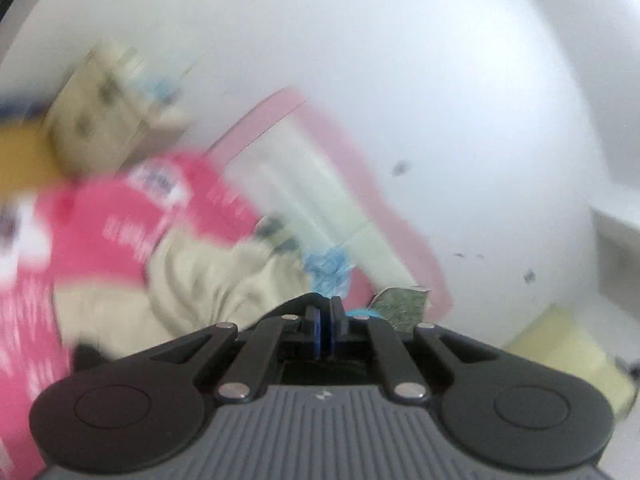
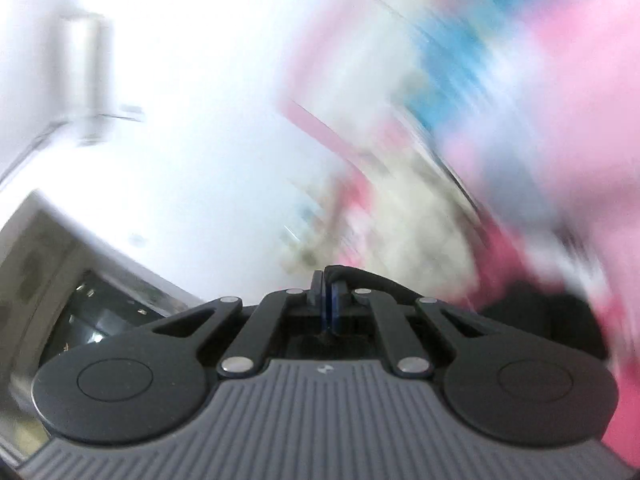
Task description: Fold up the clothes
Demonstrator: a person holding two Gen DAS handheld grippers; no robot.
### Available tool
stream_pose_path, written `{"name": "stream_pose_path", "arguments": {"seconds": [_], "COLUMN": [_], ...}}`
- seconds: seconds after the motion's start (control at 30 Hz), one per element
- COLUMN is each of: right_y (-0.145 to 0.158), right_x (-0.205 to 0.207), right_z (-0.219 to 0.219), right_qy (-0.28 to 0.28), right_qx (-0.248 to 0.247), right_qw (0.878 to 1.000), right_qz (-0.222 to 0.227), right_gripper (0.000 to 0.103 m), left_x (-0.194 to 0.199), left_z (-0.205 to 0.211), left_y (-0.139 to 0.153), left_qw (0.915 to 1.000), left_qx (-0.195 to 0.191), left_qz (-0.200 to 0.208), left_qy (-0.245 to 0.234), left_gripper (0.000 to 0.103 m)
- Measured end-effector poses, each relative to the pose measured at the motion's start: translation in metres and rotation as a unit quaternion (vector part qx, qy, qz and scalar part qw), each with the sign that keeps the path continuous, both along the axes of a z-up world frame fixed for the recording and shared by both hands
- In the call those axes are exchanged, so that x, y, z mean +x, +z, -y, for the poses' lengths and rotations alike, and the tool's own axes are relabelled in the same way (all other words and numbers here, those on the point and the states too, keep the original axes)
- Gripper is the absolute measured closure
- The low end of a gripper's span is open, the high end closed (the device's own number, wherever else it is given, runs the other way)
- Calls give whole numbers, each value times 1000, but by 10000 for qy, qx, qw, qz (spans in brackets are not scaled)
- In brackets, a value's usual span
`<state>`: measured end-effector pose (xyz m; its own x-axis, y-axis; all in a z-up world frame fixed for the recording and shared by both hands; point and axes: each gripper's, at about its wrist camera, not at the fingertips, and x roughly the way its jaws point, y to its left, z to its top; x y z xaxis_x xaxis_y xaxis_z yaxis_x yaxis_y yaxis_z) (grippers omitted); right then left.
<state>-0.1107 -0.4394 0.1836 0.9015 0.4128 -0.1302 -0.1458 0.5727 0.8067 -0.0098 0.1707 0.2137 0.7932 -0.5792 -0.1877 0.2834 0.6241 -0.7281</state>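
Both grippers pinched and mid-swing over the clothes pile, picture badly smeared.

In the left wrist view my left gripper [image 1: 325,312] has its jaws drawn together, with a grey-green fabric edge [image 1: 402,306] and a blue scrap [image 1: 362,312] right at the tips; I judge it is holding that edge, though the blur leaves doubt. The beige garment [image 1: 200,292] lies at centre-left under a pink printed top [image 1: 132,216], against the white wall [image 1: 400,80]. My right gripper [image 2: 326,284] is also closed to a slit, a dark strip over its tips; what it holds I cannot tell. Pink cloth [image 2: 560,120] fills the right of that frame. To do this well I would keep both pinches firm, spread the hands evenly, and let the fabric hang flat before laying it down.
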Motion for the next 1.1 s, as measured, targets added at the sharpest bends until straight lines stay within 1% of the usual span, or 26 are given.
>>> {"name": "stream_pose_path", "arguments": {"seconds": [0.07,0.1,0.17,0.23,0.27,0.3,0.37,0.43,0.47,0.53,0.6,0.67,0.73,0.77,0.83,0.97,1.03,1.1], "right_y": [31,35,18,-21,-48,-76,-131,-179,-197,-224,-230,-229,-223,-221,-219,-237,-245,-253], "right_x": [-23,-35,-56,-74,-81,-87,-98,-111,-117,-129,-134,-138,-141,-138,-132,-124,-121,-121], "right_z": [-1,-1,-4,-10,-13,-15,-20,-24,-26,-30,-34,-36,-40,-41,-44,-59,-62,-66], "right_qy": [-41,-18,70,196,274,357,463,549,600,707,794,896,1027,1096,1239,1495,1562,1638], "right_qx": [-350,-435,-530,-599,-584,-548,-397,-324,-332,-429,-649,-876,-1157,-1293,-1560,-2110,-2223,-2337], "right_qw": [9985,9979,9984,9968,9935,9877,9707,9497,9393,9191,9068,8963,8884,8840,8734,8452,8330,8184], "right_qz": [430,479,180,-487,-937,-1422,-2323,-3067,-3361,-3852,-4089,-4254,-4321,-4357,-4444,-4677,-4820,-4988], "right_gripper": [102,102,102,102,102,102,102,102,102,102,102,102,102,102,102,102,102,101], "left_x": [-17,-27,-47,-60,-65,-72,-86,-94,-98,-104,-108,-115,-116,-117,-125,-132,-143,-144], "left_z": [7,9,12,15,15,11,-7,-12,-15,-24,-23,-28,-25,-21,-13,4,2,3], "left_y": [5,-2,-34,-76,-99,-123,-171,-217,-236,-264,-280,-282,-284,-286,-288,-303,-307,-309], "left_qw": [9995,9991,9978,9941,9909,9865,9742,9604,9534,9424,9369,9342,9298,9265,9154,8931,8890,8868], "left_qx": [275,413,613,838,958,1034,1138,1273,1355,1425,1531,1736,2011,2170,2596,3277,3348,3434], "left_qz": [152,119,-222,-682,-939,-1263,-1942,-2467,-2688,-3014,-3120,-3080,-3026,-3006,-2979,-2928,-2954,-2898], "left_qy": [-39,-50,-116,-128,-123,-148,-188,-223,-229,-285,-382,-475,-583,-638,-771,-964,-1015,-1081], "left_gripper": [99,99,99,99,99,99,99,99,99,99,99,99,99,99,99,99,99,98]}}
